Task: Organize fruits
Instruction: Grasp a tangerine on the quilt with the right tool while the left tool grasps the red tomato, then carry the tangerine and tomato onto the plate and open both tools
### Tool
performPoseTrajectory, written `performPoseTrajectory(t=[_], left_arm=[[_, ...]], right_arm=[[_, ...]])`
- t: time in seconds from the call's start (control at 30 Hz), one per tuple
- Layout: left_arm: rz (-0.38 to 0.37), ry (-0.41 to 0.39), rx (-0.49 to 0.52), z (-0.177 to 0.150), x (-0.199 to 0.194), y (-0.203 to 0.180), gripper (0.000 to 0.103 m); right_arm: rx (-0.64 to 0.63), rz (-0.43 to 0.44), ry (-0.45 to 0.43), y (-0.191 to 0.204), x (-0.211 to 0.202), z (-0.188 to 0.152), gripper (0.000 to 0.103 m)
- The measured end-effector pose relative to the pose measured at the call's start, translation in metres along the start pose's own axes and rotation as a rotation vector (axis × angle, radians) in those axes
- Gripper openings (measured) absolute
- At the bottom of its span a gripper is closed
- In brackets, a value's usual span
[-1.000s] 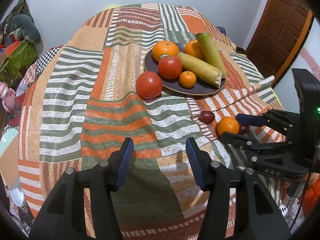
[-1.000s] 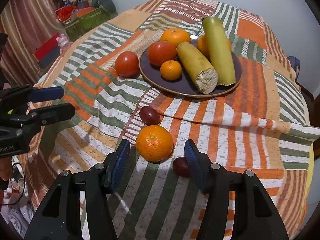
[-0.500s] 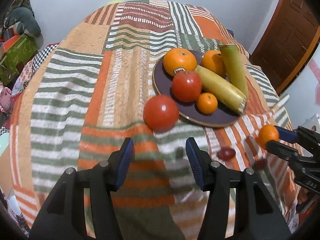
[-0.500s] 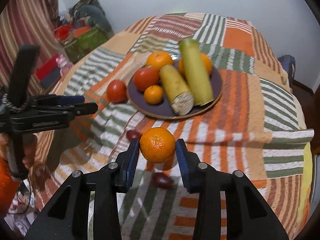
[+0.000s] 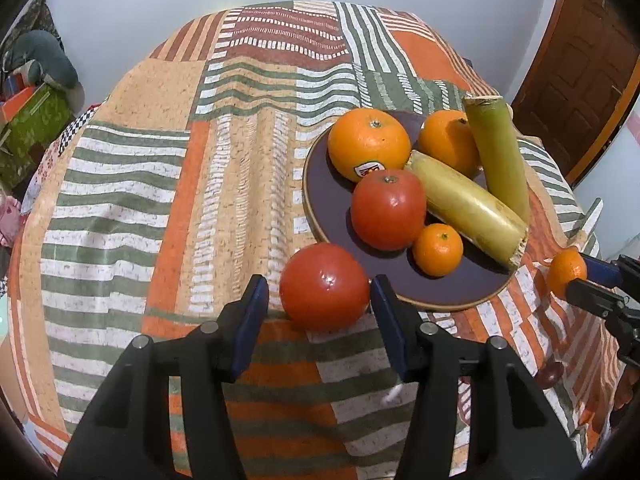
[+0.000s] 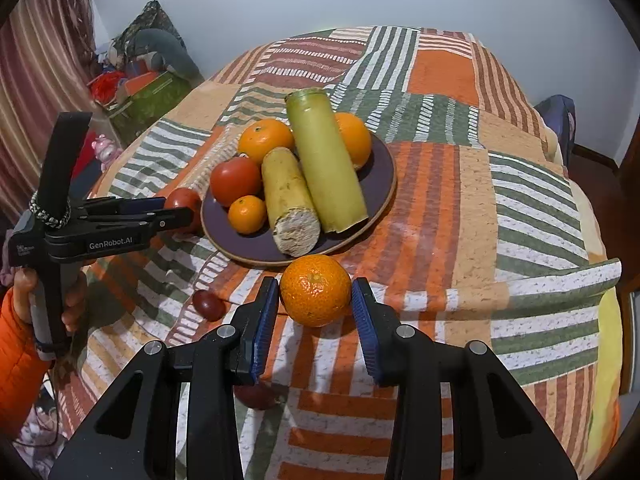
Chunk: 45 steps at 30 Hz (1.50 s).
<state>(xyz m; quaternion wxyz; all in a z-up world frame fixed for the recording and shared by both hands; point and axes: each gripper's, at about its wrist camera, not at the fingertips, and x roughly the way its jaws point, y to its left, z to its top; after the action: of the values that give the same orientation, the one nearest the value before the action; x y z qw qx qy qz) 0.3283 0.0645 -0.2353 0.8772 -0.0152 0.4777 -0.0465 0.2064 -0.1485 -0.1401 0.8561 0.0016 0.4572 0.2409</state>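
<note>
The left gripper (image 5: 320,308) is sitting wide open around a red tomato (image 5: 324,286). Its blue pads (image 5: 251,320) are on each side of the tomato, with a gap on the left side. The tomato is lying on the striped cloth (image 5: 160,200), just beside the rim of the dark plate (image 5: 328,216).

The right gripper (image 6: 316,314) is squeezing a small orange (image 6: 316,290) between its pads. The orange is hanging in the air, just in front of the plate's near edge.

The plate is holding a second tomato (image 5: 388,208), a big orange with a sticker (image 5: 368,144), another orange (image 5: 448,140), a tiny orange (image 5: 438,249) and two thick yellow-green stalks (image 5: 468,208). The stalks are lying side by side and leaning on the oranges.

A small dark red fruit (image 6: 208,305) is lying on the cloth, to the left of the right gripper. Another one (image 6: 256,396) is peeking out under that gripper.
</note>
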Motion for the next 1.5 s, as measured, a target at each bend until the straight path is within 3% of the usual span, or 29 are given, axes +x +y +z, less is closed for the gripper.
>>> performPoseTrajectory(t=[0.3, 0.73, 1.17, 1.5], left_arm=[[-0.007, -0.001, -0.006, 0.002, -0.005, 0.001, 0.046], [-0.049, -0.11, 0.03, 0.039, -0.039, -0.029, 0.046], [-0.091, -0.092, 0.043, 0.074, -0.002, -0.056, 0.046], [-0.063, -0.103, 0.063, 0.089, 0.011, -0.061, 0.046]], right_arm=[[0.018, -0.002, -0.029, -0.011, -0.005, 0.009, 0.035], [0.016, -0.04, -0.105, -0.022, -0.007, 0.045, 0.035], [0.035, -0.048, -0.078, -0.036, 0.036, 0.074, 0.035], [0.06, -0.023, -0.048, -0.047, 0.052, 0.074, 0.035]])
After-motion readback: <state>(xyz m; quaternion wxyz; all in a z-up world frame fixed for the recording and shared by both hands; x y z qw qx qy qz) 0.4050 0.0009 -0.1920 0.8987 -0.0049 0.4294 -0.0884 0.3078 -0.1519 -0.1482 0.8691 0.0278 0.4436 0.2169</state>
